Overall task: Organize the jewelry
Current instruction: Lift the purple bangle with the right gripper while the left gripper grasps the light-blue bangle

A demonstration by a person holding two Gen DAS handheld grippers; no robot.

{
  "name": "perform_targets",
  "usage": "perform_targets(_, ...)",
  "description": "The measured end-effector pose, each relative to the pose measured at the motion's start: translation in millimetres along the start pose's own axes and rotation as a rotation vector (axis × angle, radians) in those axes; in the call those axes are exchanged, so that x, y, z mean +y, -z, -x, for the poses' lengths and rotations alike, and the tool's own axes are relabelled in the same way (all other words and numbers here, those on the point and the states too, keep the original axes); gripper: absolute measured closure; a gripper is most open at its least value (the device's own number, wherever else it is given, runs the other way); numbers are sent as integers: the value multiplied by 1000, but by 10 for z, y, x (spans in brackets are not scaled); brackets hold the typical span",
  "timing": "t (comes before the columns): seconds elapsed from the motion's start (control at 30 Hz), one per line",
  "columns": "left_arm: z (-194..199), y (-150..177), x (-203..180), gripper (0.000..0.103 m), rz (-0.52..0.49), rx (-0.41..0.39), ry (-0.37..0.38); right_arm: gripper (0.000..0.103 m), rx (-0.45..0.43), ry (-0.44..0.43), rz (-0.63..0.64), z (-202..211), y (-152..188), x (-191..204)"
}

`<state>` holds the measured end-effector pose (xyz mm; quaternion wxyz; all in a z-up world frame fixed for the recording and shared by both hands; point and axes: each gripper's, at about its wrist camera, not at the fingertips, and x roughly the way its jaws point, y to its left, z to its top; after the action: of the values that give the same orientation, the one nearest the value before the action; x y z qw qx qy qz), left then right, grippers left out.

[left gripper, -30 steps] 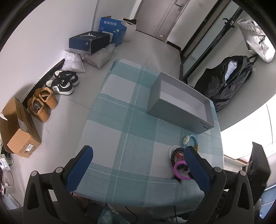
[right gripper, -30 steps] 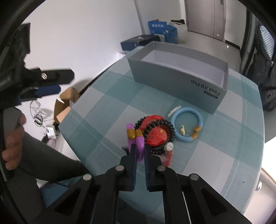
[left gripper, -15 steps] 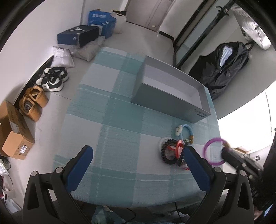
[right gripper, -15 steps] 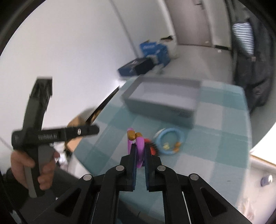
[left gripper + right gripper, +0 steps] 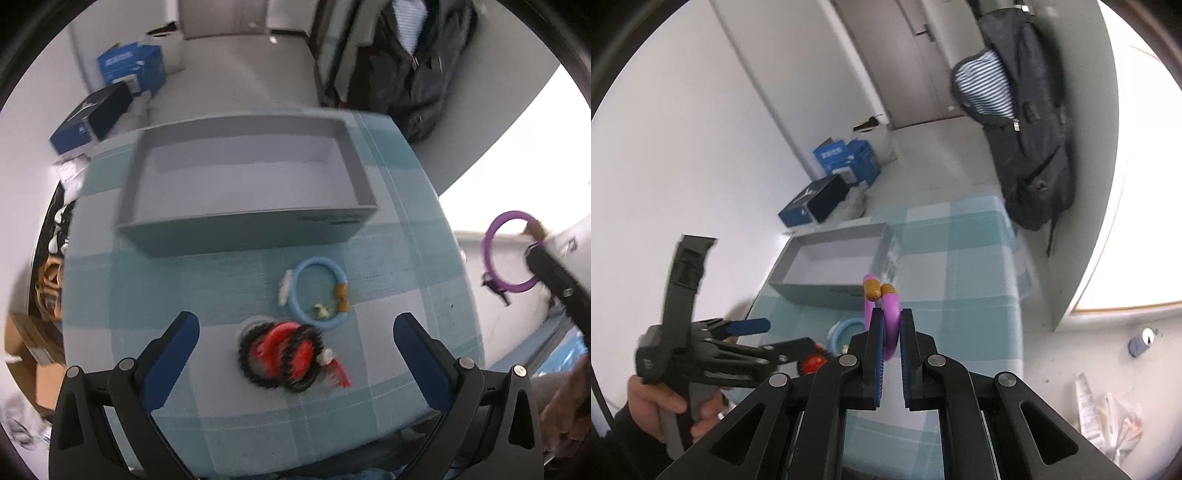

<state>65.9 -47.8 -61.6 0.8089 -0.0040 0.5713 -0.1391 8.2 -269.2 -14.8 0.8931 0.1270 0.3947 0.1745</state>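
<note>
We take the grey box [image 5: 243,184] as our landmark: it sits open and empty on the checked surface [image 5: 388,332]. Just in front of it lies a blue bracelet [image 5: 319,291], and a little nearer to us a black bead bracelet [image 5: 280,356] is tangled with a red one [image 5: 275,341], touching the blue ring's near edge. Our left hand-held gripper [image 5: 295,339] hovers above this pile, fingers wide apart and holding nothing. Well to the right of the box, off the surface's edge, our right hand-held gripper [image 5: 891,332] is clamped on the purple bracelet [image 5: 888,314], lifted in the air. Beyond the box a dark backpack [image 5: 1027,147] hangs by the wall, and blue shoe boxes [image 5: 110,96] stand on the floor.
</note>
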Motion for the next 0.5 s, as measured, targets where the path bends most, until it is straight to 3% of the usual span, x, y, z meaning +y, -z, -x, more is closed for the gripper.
perform_targets(0.23, -251, -16, -287, 1, -169, 89, -122, 96, 12, 0, -73, 33, -6, -293)
perform_targets(0.5, -533, -7, -166, 1, -151, 191, -220, 96, 21, -8, -97, 25, 0, -398)
